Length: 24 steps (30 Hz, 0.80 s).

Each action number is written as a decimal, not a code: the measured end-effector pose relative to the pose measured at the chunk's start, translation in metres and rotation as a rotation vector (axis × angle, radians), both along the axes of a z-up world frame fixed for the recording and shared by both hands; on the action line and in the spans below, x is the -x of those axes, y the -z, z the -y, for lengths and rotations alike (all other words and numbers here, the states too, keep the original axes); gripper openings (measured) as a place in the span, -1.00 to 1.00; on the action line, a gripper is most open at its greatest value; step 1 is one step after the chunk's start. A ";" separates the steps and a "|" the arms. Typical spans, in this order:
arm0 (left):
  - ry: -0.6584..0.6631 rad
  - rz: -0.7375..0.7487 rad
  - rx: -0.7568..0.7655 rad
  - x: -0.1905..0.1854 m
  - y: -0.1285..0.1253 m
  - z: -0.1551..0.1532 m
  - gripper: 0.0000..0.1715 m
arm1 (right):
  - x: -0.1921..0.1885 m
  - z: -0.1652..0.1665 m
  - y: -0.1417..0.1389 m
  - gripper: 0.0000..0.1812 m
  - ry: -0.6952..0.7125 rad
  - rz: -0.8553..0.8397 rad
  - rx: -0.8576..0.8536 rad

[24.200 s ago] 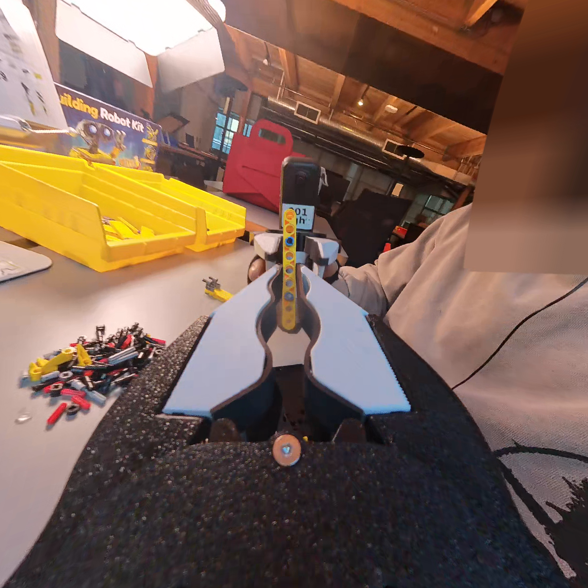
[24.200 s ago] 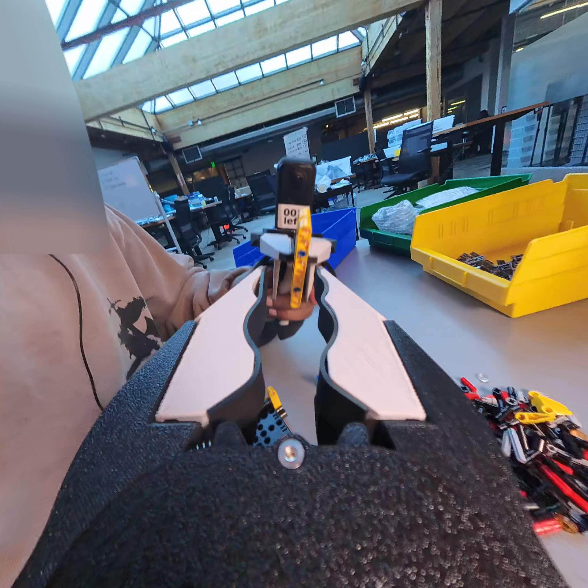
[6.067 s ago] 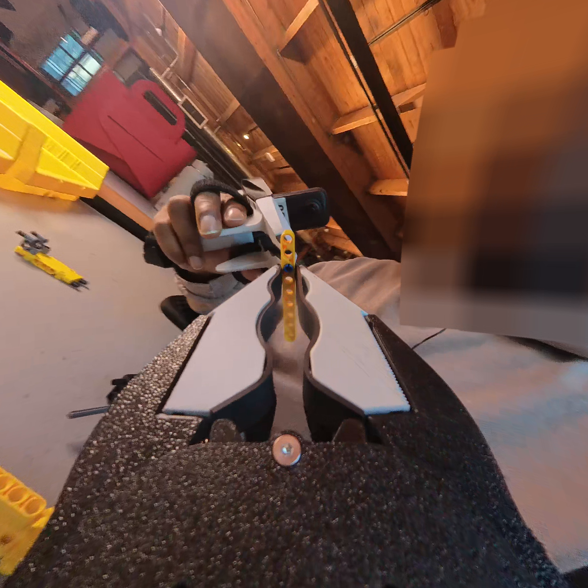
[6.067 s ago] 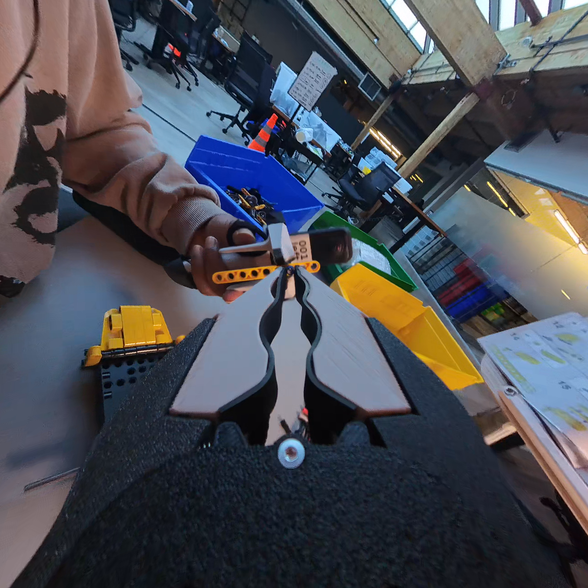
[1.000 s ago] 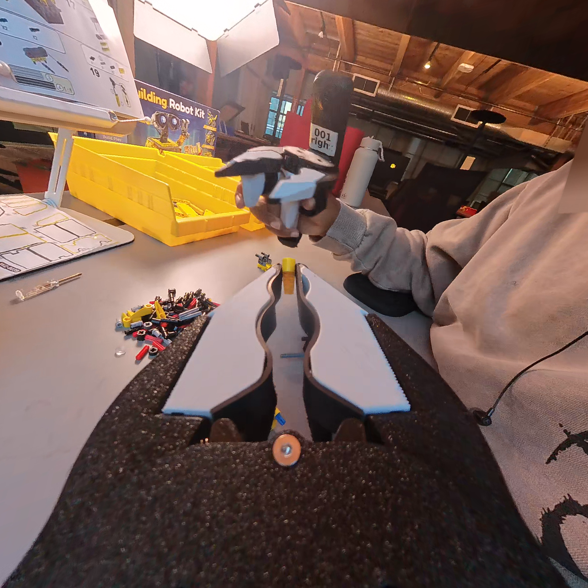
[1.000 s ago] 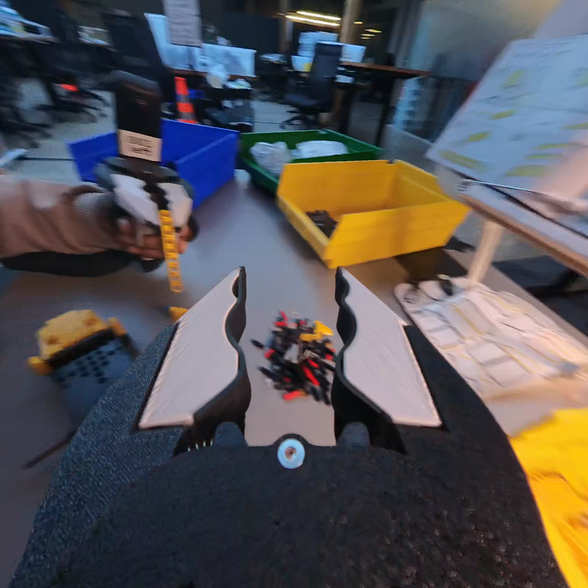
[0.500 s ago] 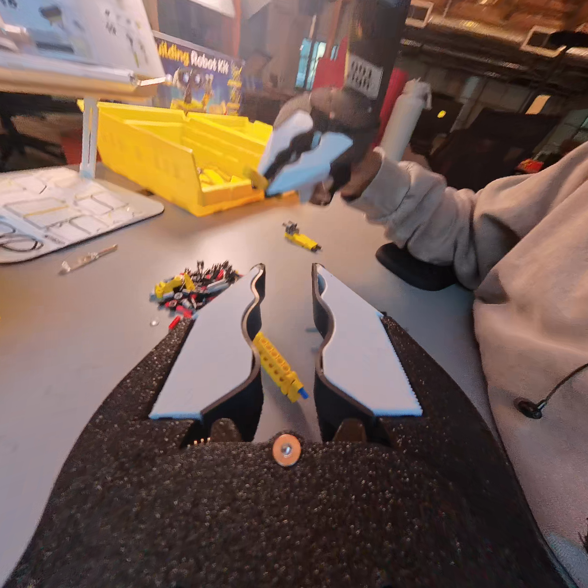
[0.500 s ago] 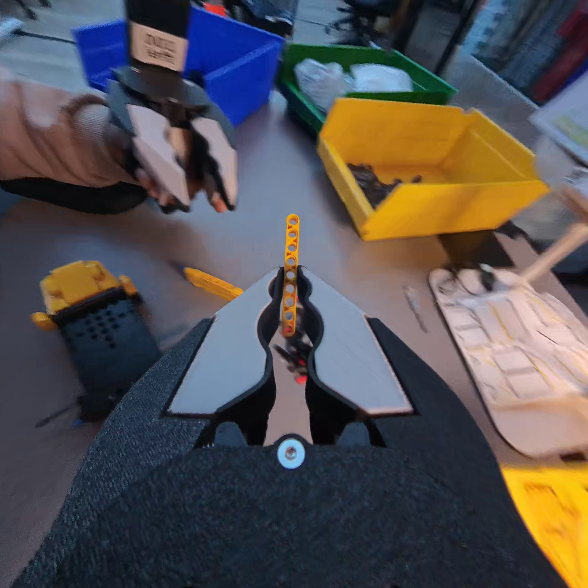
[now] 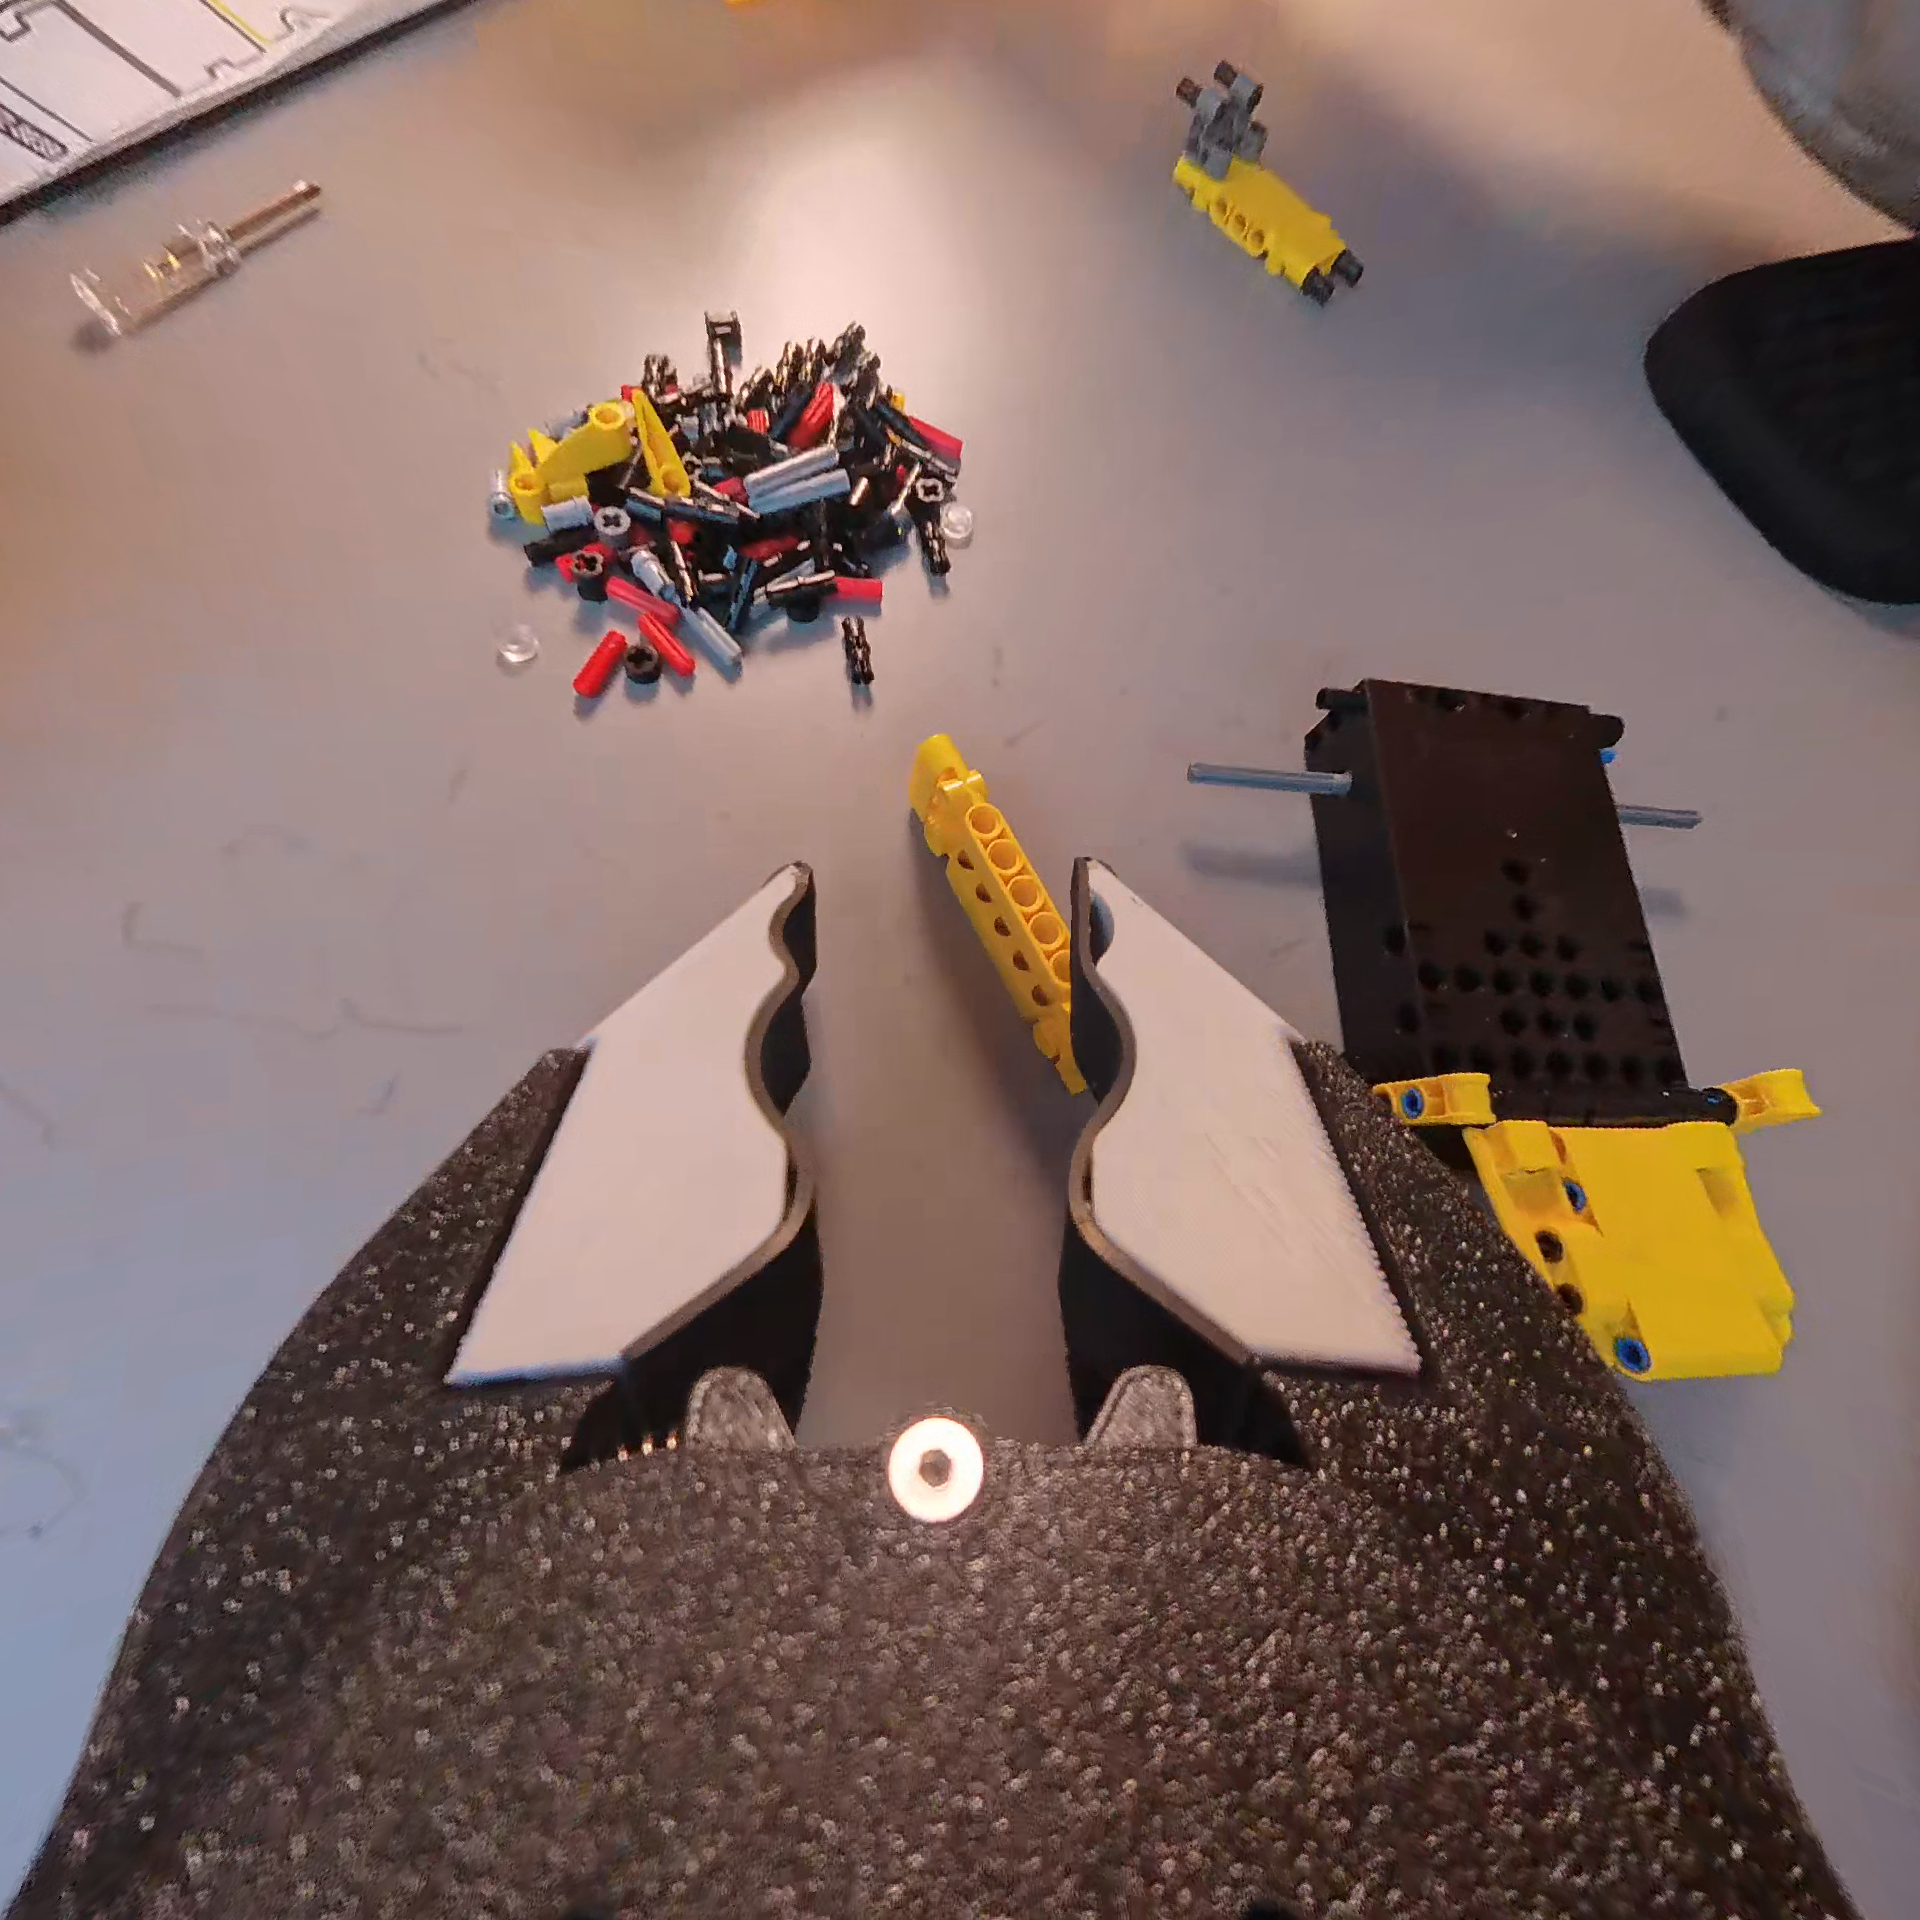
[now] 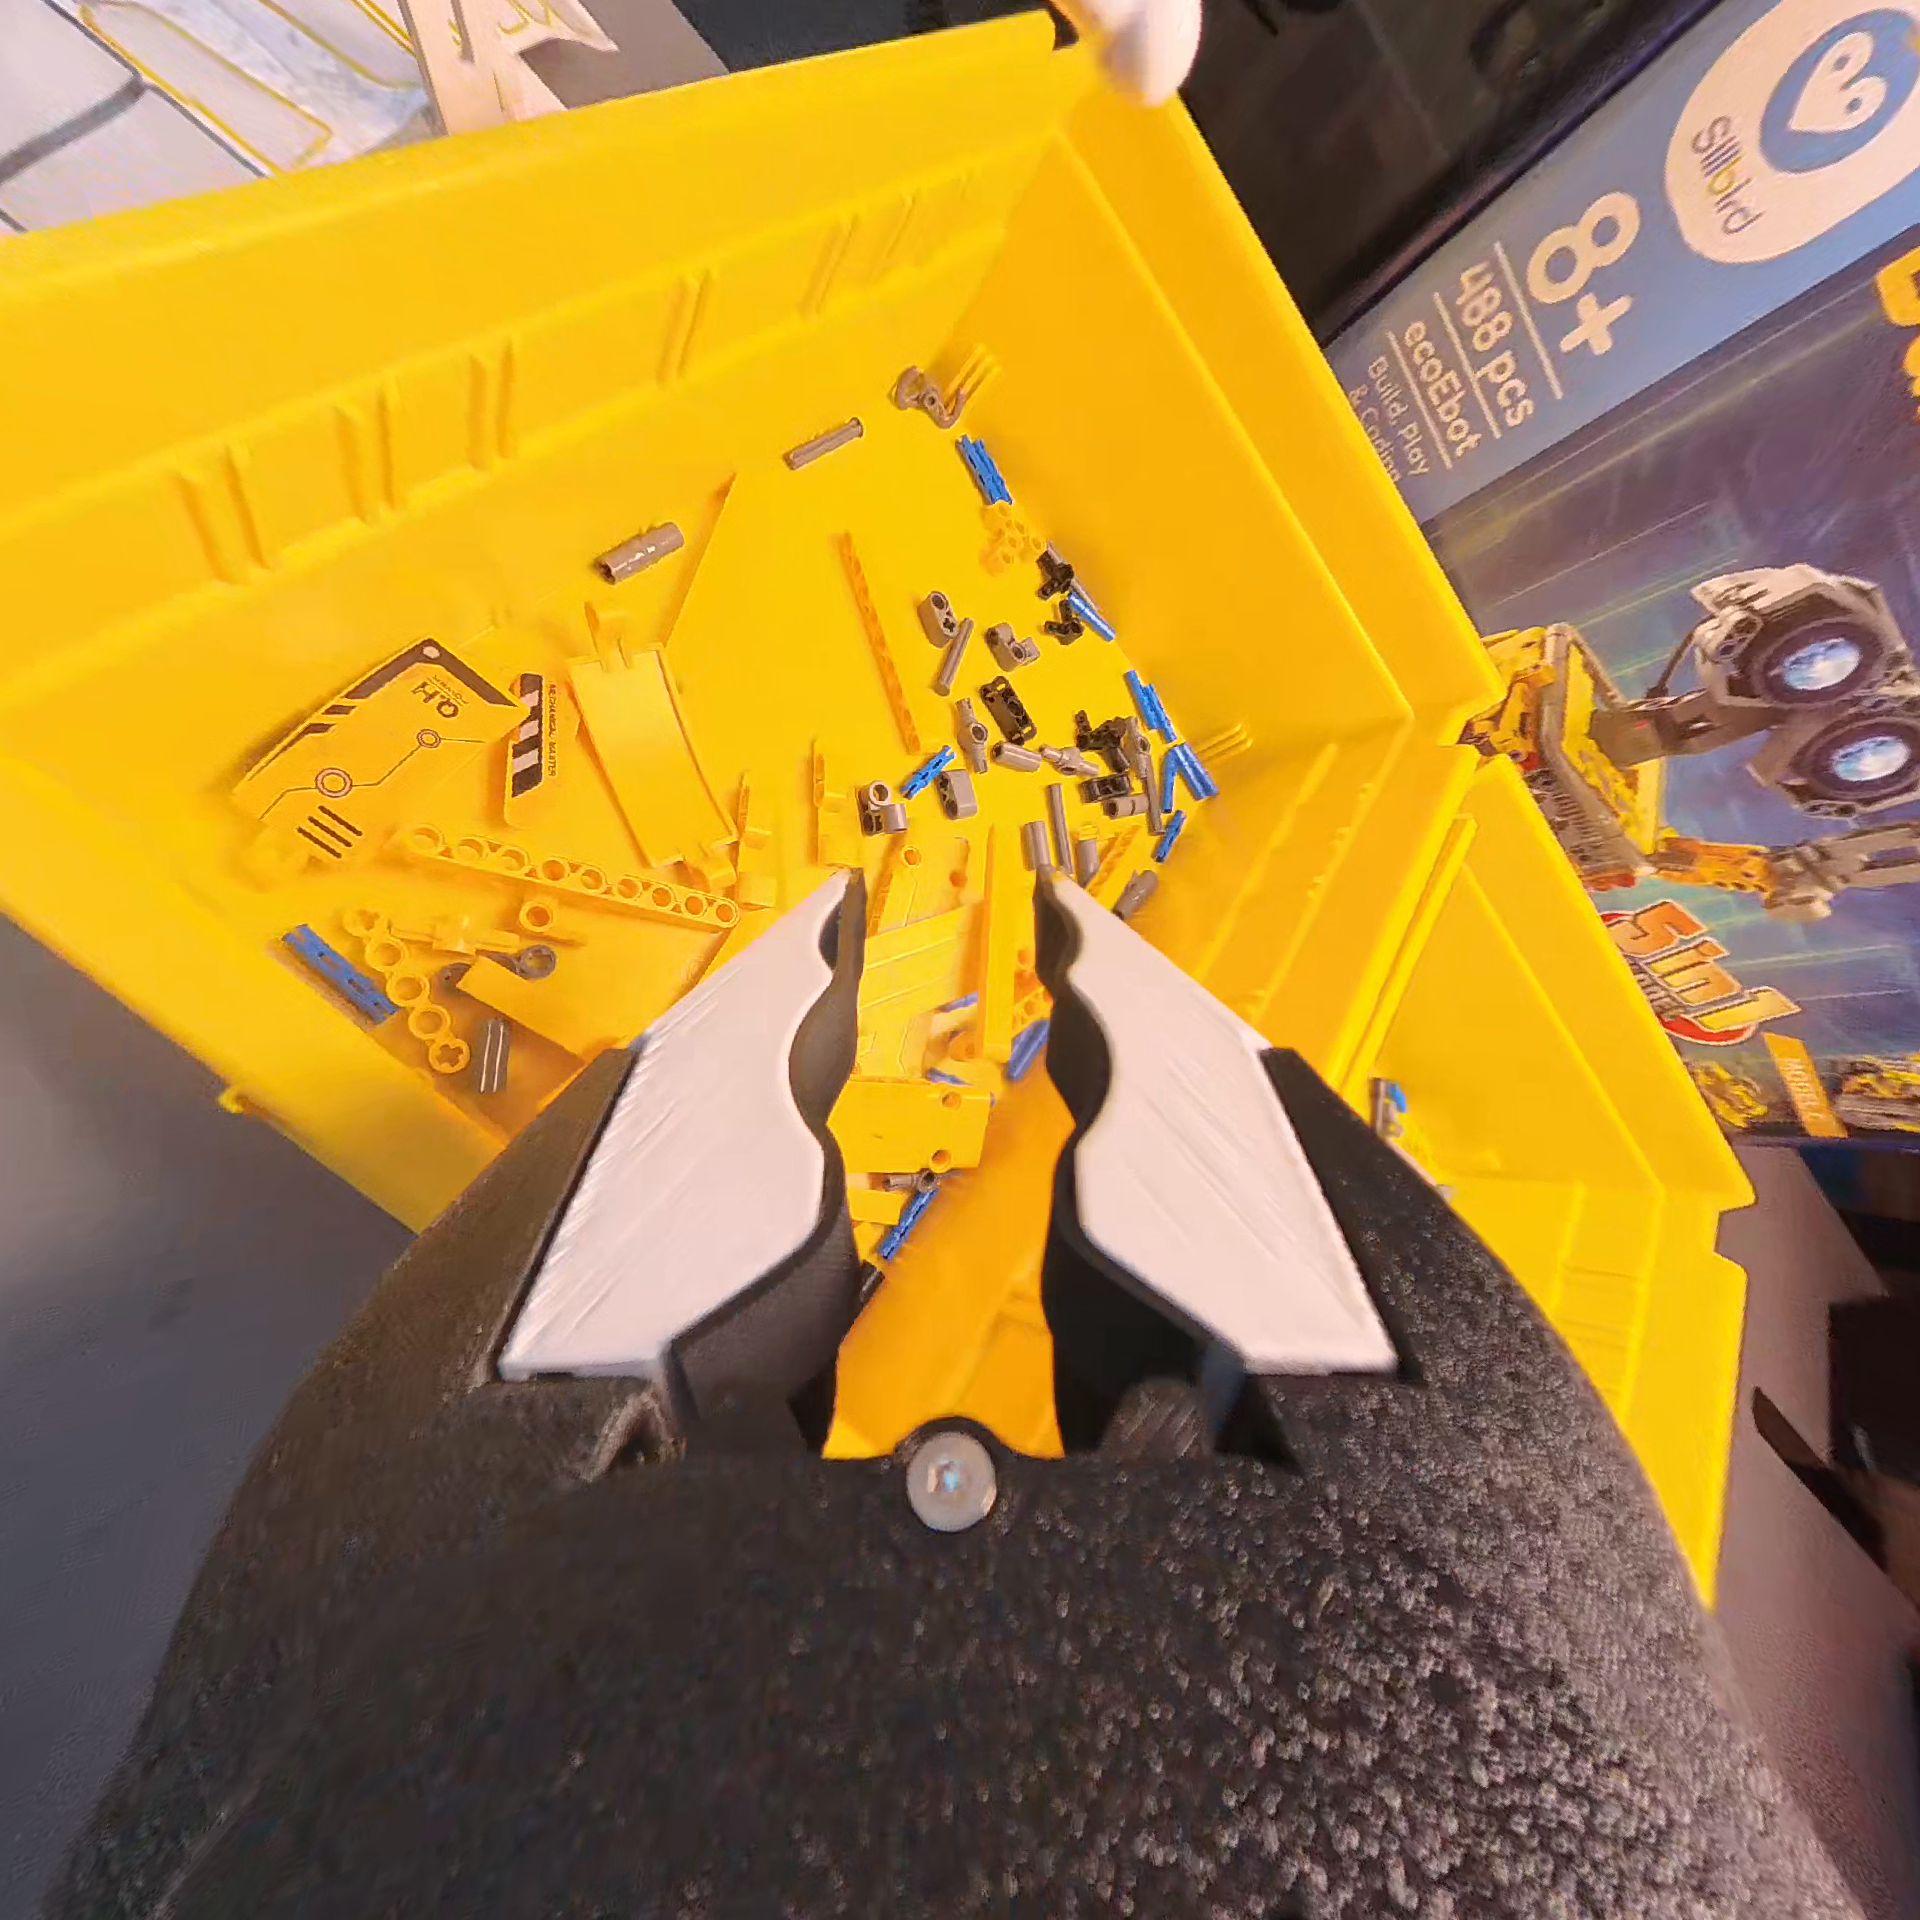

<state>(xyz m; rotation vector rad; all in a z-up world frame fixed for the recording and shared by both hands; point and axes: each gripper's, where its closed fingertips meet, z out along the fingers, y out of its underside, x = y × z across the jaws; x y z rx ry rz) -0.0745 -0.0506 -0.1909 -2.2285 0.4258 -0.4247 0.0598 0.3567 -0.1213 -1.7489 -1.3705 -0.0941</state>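
My left gripper (image 9: 940, 873) is open and points down at the grey table. A short yellow beam with holes (image 9: 1013, 914) lies on the table between its fingers, close against the right finger (image 9: 1174, 1091). A pile of small black, red, grey and yellow pins (image 9: 727, 509) lies just ahead. A black perforated block with a yellow front (image 9: 1486, 935) and a grey axle (image 9: 1257, 777) lies to the right. My right gripper (image 10: 945, 881) is open and empty above a yellow bin (image 10: 520, 260) holding yellow beams (image 10: 582, 873), panels (image 10: 374, 738) and small pins (image 10: 1049, 727).
A small yellow and grey sub-assembly (image 9: 1257, 208), a clear-handled tool (image 9: 187, 260) and an instruction sheet (image 9: 104, 94) lie farther off. A black pad (image 9: 1808, 436) sits at the right. A blue kit box (image 10: 1662, 520) and a second yellow bin (image 10: 1558, 1039) stand right of the bin.
My right gripper has swung from above the table to above the yellow bin and opened; the thin yellow beam it held is gone from it. My left gripper has tipped down toward the table.
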 end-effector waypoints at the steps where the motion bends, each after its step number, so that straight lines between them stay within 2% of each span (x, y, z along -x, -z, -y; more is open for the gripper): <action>1: 0.001 -0.014 0.016 0.000 0.004 0.000 -0.45 | 0.001 0.003 -0.004 -0.57 -0.011 0.007 -0.027; 3: 0.011 -0.011 0.032 -0.003 0.006 0.001 -0.51 | 0.005 0.017 -0.013 -0.44 -0.043 -0.029 -0.046; 6: 0.045 0.024 0.034 -0.009 0.003 0.006 -0.86 | 0.018 0.057 -0.028 -0.32 -0.149 -0.158 0.017; 7: 0.051 0.016 0.042 -0.008 0.004 0.007 -0.92 | 0.022 0.074 -0.034 -0.31 -0.196 -0.203 0.037; 10: 0.079 0.030 0.060 -0.009 0.006 0.012 -0.92 | 0.033 0.131 -0.046 -0.31 -0.331 -0.303 0.104; 15: 0.090 0.031 0.029 -0.008 -0.001 0.012 -0.93 | 0.047 0.226 -0.051 -0.32 -0.552 -0.445 0.199; 18: 0.110 0.158 -0.084 -0.013 -0.032 0.009 -0.93 | 0.055 0.274 -0.052 -0.33 -0.679 -0.543 0.259; 22: 0.171 0.543 -0.326 -0.020 -0.102 0.013 -0.93 | 0.067 0.331 -0.055 -0.32 -0.856 -0.662 0.422; 24: 0.209 0.677 -0.428 -0.020 -0.128 0.019 -0.93 | 0.072 0.356 -0.061 -0.33 -0.920 -0.735 0.539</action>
